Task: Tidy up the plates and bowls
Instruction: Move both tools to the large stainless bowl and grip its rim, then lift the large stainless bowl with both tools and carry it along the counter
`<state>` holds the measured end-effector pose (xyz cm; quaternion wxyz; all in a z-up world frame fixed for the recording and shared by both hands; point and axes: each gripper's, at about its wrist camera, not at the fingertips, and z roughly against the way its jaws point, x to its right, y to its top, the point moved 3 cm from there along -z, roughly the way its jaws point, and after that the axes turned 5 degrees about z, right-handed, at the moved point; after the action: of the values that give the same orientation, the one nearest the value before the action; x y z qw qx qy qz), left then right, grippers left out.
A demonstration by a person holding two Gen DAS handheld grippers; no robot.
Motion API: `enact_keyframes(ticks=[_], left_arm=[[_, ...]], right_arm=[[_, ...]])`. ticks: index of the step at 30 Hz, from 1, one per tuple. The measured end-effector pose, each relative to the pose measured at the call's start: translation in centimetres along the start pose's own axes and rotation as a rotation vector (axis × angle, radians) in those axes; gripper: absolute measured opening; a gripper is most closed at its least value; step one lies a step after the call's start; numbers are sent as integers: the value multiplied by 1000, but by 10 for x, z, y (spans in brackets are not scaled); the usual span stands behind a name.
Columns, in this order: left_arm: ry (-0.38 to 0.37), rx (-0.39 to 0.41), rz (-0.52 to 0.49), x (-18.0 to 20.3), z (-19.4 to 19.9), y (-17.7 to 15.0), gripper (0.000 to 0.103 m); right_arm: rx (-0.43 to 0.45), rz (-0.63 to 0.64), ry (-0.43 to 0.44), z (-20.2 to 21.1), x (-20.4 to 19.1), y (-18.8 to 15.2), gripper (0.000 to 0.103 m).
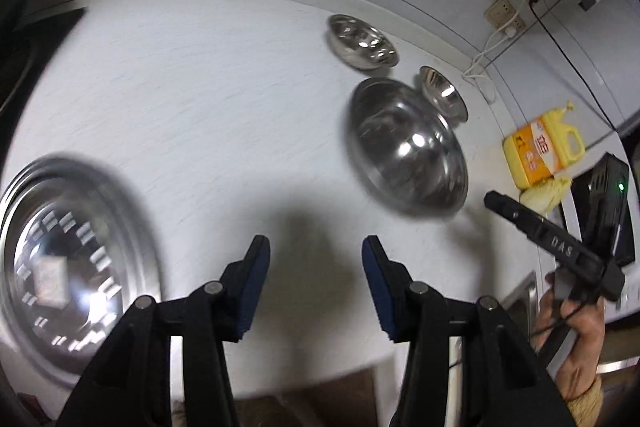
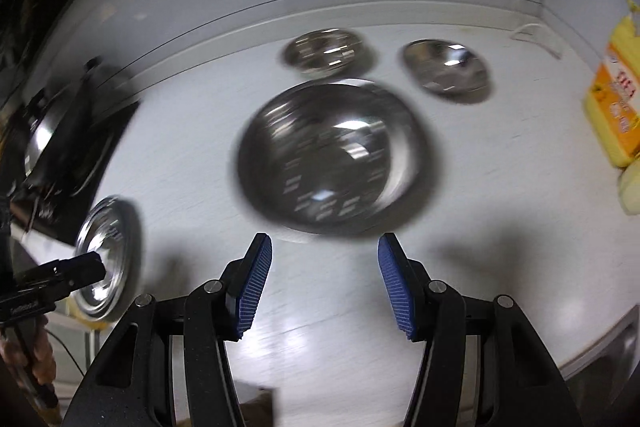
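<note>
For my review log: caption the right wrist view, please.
Open right gripper above white counter, facing large steel bowl; two smaller bowls behind.

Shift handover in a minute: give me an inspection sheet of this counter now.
Surface: white counter, bare between items.
Job's things: large steel bowl at centre; two small steel bowls behind it; steel plate to the left.
Clutter: yellow detergent bottle, cloth beside it.
Grippers: left gripper open, empty; right gripper open, empty.
Cables: white cord from wall socket.
Surroundings: black stove at left, images blurred.
</note>
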<state>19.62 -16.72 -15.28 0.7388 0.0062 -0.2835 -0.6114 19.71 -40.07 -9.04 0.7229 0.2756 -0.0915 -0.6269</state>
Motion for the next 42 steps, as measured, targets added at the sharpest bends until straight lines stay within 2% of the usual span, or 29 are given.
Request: enact_keyframes(ticks=[4,8,10,16,18,19,20,23,28,33,37,42], left_arm=[[48,5,23,24,-42,37,46],[102,-20,63,23,-72,61,46],[107,-43,80,21,-84,68,46],[88,-94,101,19,-109,76,46],[66,-111,114,18,-117,76,44],[51,-116,116,18,-121,76,37],[43,-119,114,19,-123,75,22],[30,-127,113,19,-127,72,11],[-24,-99,96,25,-104,69,9],[-55,-33,56,42,-59,63,9],[-87,-12,39,48,-27,45,10],[-98,-8,9,47,2,11,10]], right_arm=[[-9,-45,9,-17,37,22,51],[-42,-88,67,-43,59,35,51],[-63,-98,104,-56,62,40,51],[-121,-105,130,-84,60,46,50],[-127,-77,121,-88,55,48,38],[-133,-65,112,-90,53,48,30],[-138,-56,100,-92,52,48,24],[-143,-45,88,-96,50,47,13],[-120,-52,66,-87,52,45,12],[-51,-53,75,-48,43,48,12],[4,-40,79,-6,32,43,12],[21,-16,64,27,16,24,12]])
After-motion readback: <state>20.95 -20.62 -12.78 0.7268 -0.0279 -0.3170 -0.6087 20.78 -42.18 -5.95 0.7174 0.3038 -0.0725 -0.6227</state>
